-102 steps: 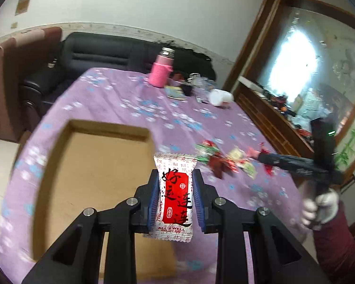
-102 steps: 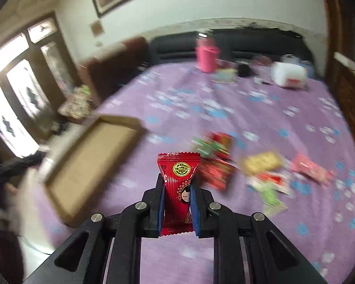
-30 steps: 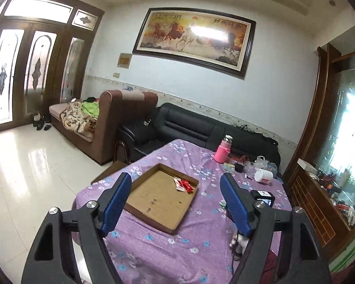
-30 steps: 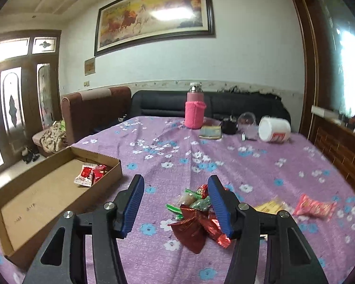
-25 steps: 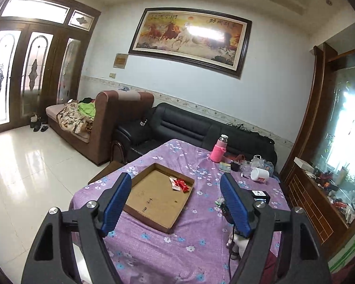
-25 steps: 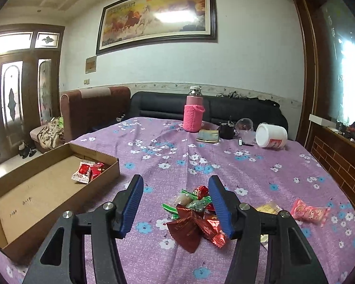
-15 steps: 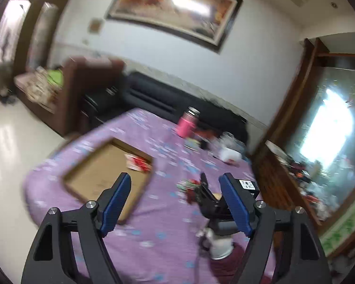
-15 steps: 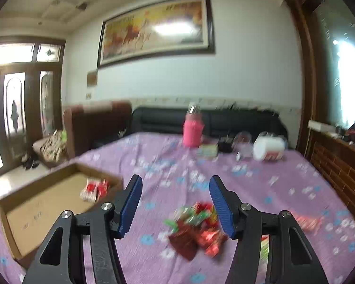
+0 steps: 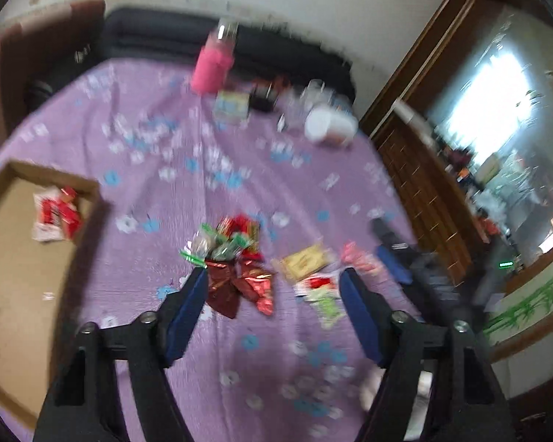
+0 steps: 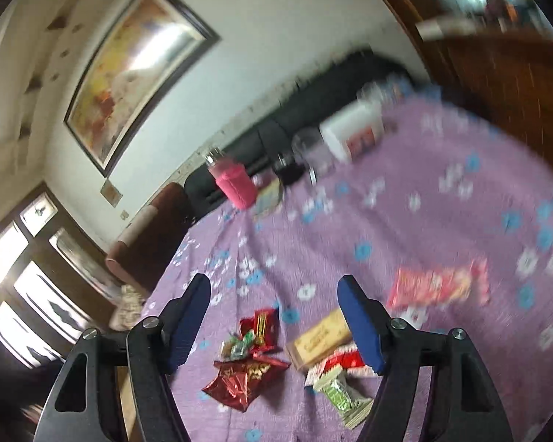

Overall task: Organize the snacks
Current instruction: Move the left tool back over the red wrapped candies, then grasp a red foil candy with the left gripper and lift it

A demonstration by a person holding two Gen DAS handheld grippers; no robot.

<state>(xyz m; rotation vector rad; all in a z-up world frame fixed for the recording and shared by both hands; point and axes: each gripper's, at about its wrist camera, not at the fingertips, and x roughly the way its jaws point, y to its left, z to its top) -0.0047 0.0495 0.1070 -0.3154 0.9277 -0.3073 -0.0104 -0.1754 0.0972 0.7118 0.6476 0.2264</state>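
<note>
Left tongs point(image 9: 272, 287) spread wide, nothing between the pads, tilted down at the snack pile point(image 9: 236, 258) on the table point(image 9: 239, 169). Looks like a line-up for the next pick: dark red foil packet point(image 9: 225, 287) just ahead of the left-hand pad, likely the nearest easy grab.

Right tongs point(image 10: 272, 294) likewise wide apart and bare, angled steeply over the same pile from its right side. Yellow packet point(image 10: 319, 340) and green-and-white wrapper point(image 10: 341, 397) just inside the right-hand pad; pink packet point(image 10: 435, 287) lying apart, farther right of the pile. Probably 2 tools working 1 heap at once, hence the splayed, ready stance.

Cardboard tray point(image 9: 18, 258) left of the pile, well apart from it, with 2 red-and-white snacks point(image 9: 53, 217) resting in its far corner. Tray clearly the collecting spot; most of the heap not yet sorted.

Beyond the pile, at the table's far edge: pink bottle point(image 9: 214, 66) upright, white tub point(image 9: 331, 127) on its side. Heavy motion blur, so wrapper print unreadable.
</note>
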